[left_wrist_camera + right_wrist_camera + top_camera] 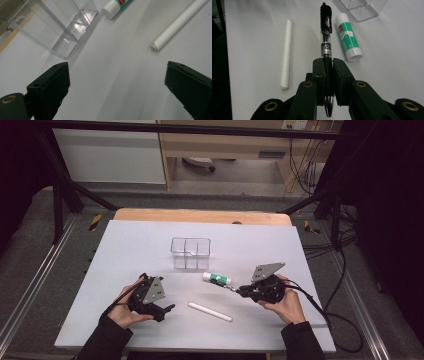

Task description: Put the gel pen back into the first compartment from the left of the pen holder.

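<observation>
My right gripper (327,66) is shut on a black click pen (326,37), which juts forward from between its jaws above the white mat. In the high view this gripper (243,291) sits at the right, with the pen (232,289) pointing left toward a green-and-white glue stick (216,279). The glue stick (348,37) lies just right of the pen. A white pen (210,311) lies at the front middle, also seen as the white pen (286,53) and the white pen (178,23). My left gripper (167,311) rests open at the front left, nothing between its jaws (117,82).
A clear divided box (190,253) stands behind the glue stick, near the mat's middle; the box (50,27) also shows ahead of my left gripper. The white mat (125,250) covers a wooden table (200,215). Cables trail off the right side.
</observation>
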Motion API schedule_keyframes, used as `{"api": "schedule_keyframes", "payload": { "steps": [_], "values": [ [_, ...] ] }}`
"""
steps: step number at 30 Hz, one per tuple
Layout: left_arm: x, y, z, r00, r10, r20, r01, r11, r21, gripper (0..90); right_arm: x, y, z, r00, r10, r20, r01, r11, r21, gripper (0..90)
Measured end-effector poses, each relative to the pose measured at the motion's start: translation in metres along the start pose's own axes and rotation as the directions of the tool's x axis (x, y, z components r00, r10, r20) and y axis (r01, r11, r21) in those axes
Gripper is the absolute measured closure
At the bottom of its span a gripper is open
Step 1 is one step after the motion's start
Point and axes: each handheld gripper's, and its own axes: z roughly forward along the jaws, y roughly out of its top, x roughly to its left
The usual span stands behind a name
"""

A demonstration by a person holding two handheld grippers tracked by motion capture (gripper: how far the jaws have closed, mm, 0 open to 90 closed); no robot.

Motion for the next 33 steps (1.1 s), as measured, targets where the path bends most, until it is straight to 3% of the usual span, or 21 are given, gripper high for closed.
{"api": "schedule_keyframes", "payload": {
  "steps": [7, 11, 19, 24, 27, 30, 33],
  "values": [
    [-0.007, 0.020, 0.011, 0.9929, 0.119, 0.002, -0.119, 0.9929, 0.003, 6.0, 0.008, 0.012, 0.009, 0.9992, -0.036, -0.016, 0.037, 0.999, 0.022, 80.7],
    [-0.010, 0.033, 0.015, 0.9842, 0.177, -0.001, -0.177, 0.9842, -0.012, 6.0, 0.011, 0.017, 0.010, 0.9984, -0.052, -0.022, 0.053, 0.998, 0.031, 80.7],
    [-0.019, 0.056, 0.022, 0.9600, 0.280, -0.013, -0.280, 0.9596, -0.026, 7.3, 0.015, 0.024, 0.013, 0.9982, -0.055, -0.025, 0.056, 0.997, 0.052, 80.7],
    [-0.025, 0.067, 0.027, 0.9363, 0.351, -0.016, -0.351, 0.9359, -0.026, 9.7, 0.017, 0.027, 0.015, 0.9984, -0.049, -0.029, 0.051, 0.997, 0.065, 80.7],
    [-0.029, 0.074, 0.031, 0.9159, 0.400, -0.032, -0.401, 0.9159, -0.021, 13.0, 0.018, 0.029, 0.017, 0.9983, -0.049, -0.032, 0.051, 0.996, 0.077, 80.7],
    [-0.033, 0.079, 0.035, 0.9013, 0.432, -0.033, -0.433, 0.9010, -0.028, 17.0, 0.019, 0.032, 0.019, 0.9983, -0.045, -0.037, 0.048, 0.996, 0.077, 80.7],
    [-0.037, 0.083, 0.040, 0.8784, 0.476, -0.044, -0.477, 0.8785, -0.023, 22.1, 0.021, 0.036, 0.019, 0.9979, -0.052, -0.040, 0.054, 0.996, 0.076, 80.7]
  ]
}}
